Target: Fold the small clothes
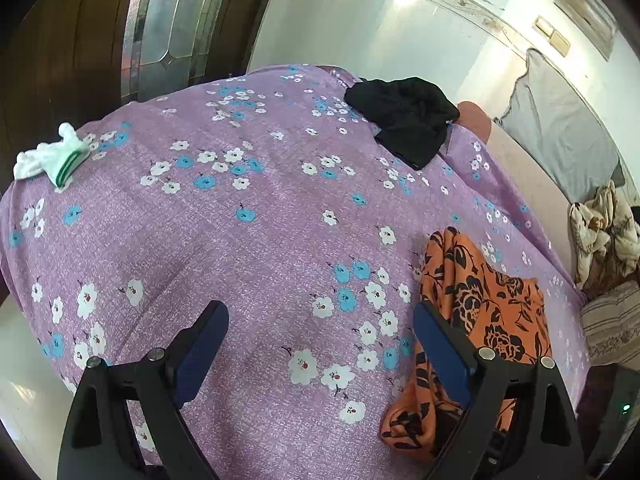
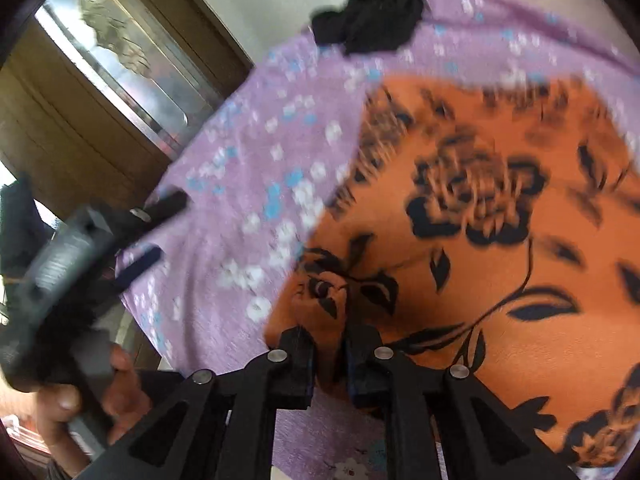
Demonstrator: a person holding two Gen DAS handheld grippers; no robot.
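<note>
An orange cloth with black flowers (image 1: 480, 312) lies at the right of the purple flowered bedsheet (image 1: 248, 248). My left gripper (image 1: 320, 332) is open and empty above the sheet, its right finger beside the cloth. In the right wrist view my right gripper (image 2: 330, 344) is shut on the near edge of the orange cloth (image 2: 480, 240), which fills the blurred frame. The left gripper (image 2: 152, 232) shows there at the left, held by a hand. A black garment (image 1: 404, 120) lies at the far side; it also shows in the right wrist view (image 2: 372, 16). A white cloth with green stripes (image 1: 52, 158) lies at the far left.
A wooden door with glass panels (image 1: 168, 28) stands behind the bed. A grey pillow (image 1: 560, 128) and a crumpled beige blanket (image 1: 604, 232) lie at the right. The sheet's edge drops off at the left and near sides.
</note>
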